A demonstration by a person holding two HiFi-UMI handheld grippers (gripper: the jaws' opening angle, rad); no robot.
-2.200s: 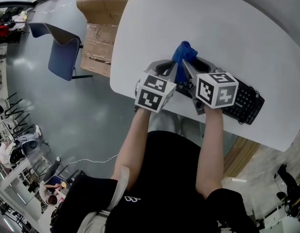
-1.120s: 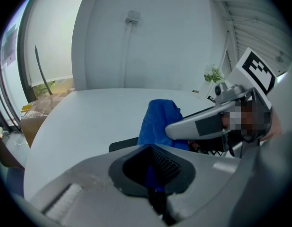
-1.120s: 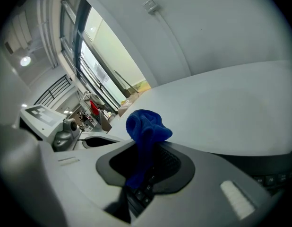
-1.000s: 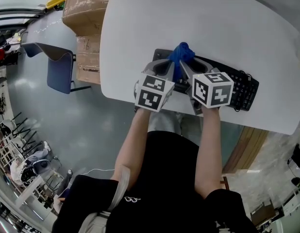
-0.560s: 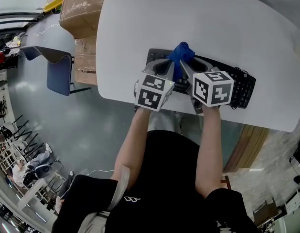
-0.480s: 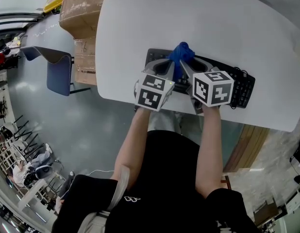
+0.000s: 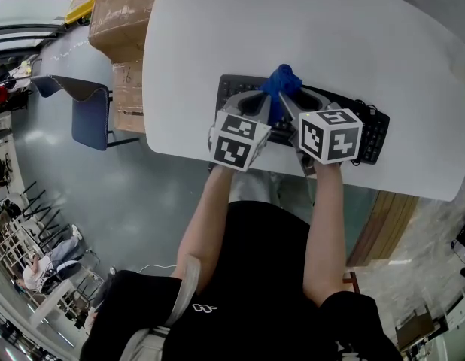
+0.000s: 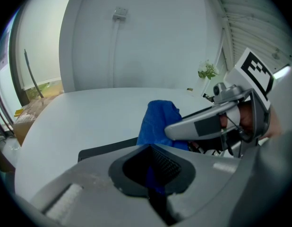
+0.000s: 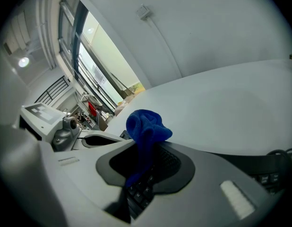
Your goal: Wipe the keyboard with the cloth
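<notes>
1. Surface (image 7: pixel 308 43): a white, rounded tabletop that fills the upper part of the head view. It carries the keyboard near the edge closest to the person.
2. Person (image 7: pixel 255 277): seen from above in a dark top, with both forearms reaching forward to the edge of the surface.
3. Cardboard boxes (image 7: pixel 116 13): stacked on the grey floor just beside the left edge of the surface.
4. Chair (image 7: pixel 86 111): blue, on the floor near the boxes and apart from the surface.
5. Keyboard (image 7: pixel 372 130): black, lying flat along the near edge of the surface. Its middle is partly covered by both tongs, and its two ends show on either side of them.
6. Left tongs (image 8: pixel 150 183): jaws closed to a thin seam, with a fold of the cloth pinched between them. The tongs are held over the left half of the keyboard.
7. Right tongs (image 9: pixel 136 178): jaws likewise pressed together on the cloth, with keys visible directly beneath them. The tongs sit just beside the left tongs.
8. Cloth (image 7: pixel 281 81): blue and bunched, gripped from both sides. It rises in a crumpled knot above the jaw tips, over the keyboard.
</notes>
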